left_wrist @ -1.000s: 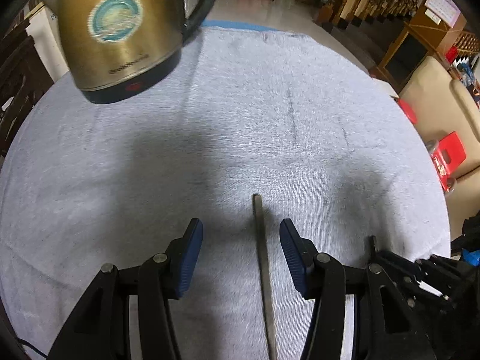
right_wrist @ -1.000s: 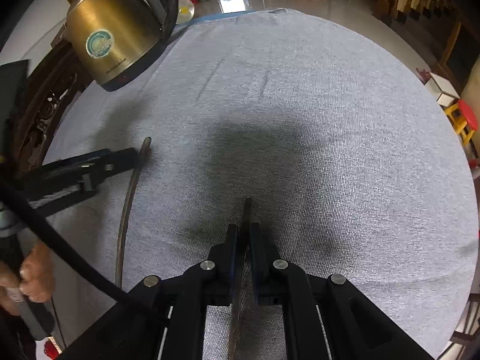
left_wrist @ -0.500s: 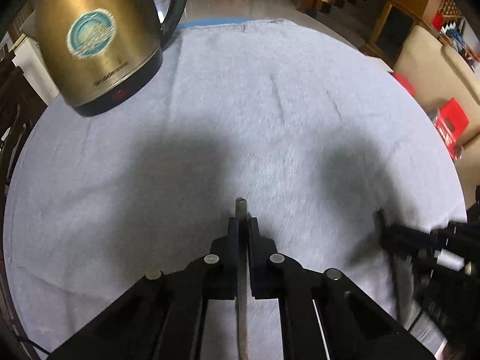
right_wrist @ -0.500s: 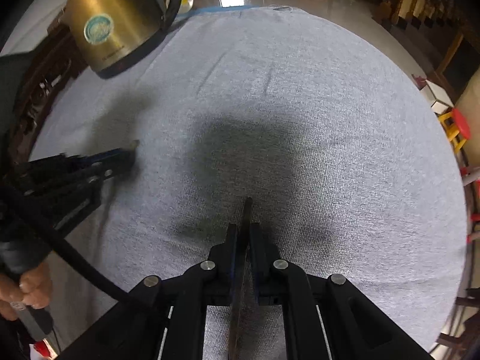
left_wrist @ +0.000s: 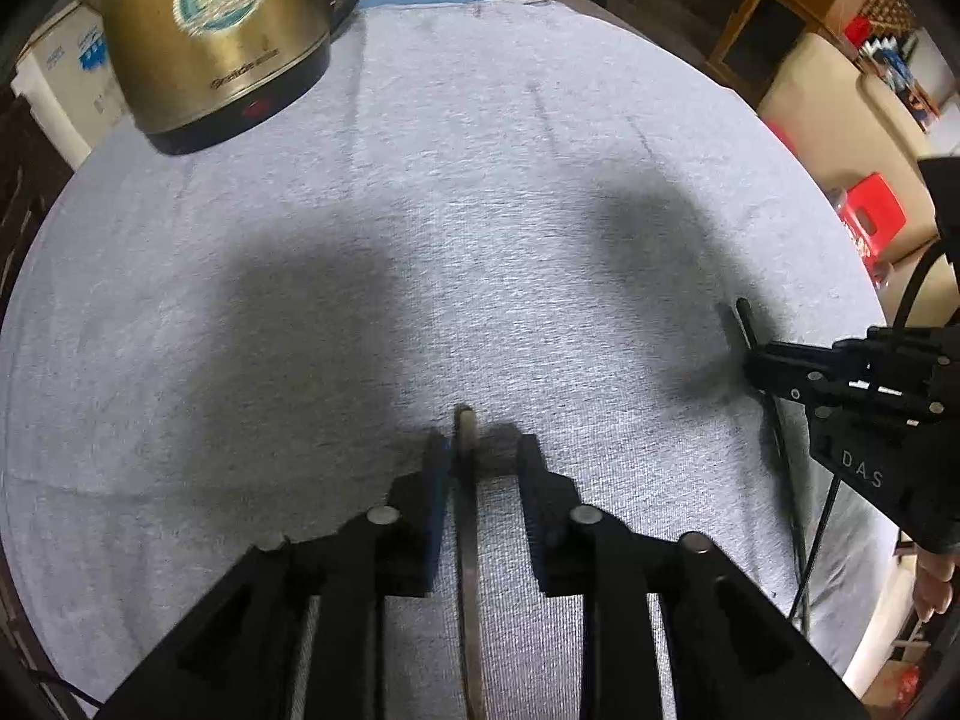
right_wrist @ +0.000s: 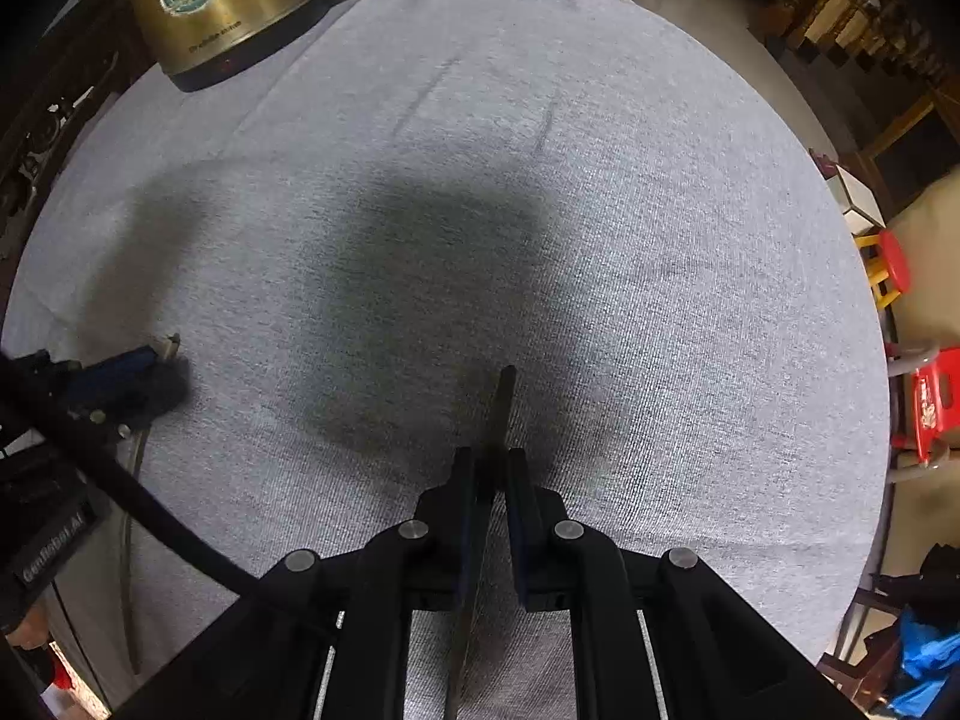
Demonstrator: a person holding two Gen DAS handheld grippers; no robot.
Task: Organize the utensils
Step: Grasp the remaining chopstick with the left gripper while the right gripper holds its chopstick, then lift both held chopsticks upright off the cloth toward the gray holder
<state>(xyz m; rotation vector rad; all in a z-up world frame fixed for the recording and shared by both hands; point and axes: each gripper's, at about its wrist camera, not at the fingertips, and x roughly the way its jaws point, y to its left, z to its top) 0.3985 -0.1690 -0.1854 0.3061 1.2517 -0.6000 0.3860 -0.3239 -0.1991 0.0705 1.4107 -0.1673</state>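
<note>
— What are you holding?
— Your left gripper has its jaws parted around a thin dark metal utensil; the blur hides any contact. Your right gripper pinches a second slim utensil.
— Around you?
— Grey knitted cloth over the round surface, brass-coloured kettle far left.

My left gripper has its jaws slightly parted; my right gripper is nearly closed, both pointing forward.
</note>
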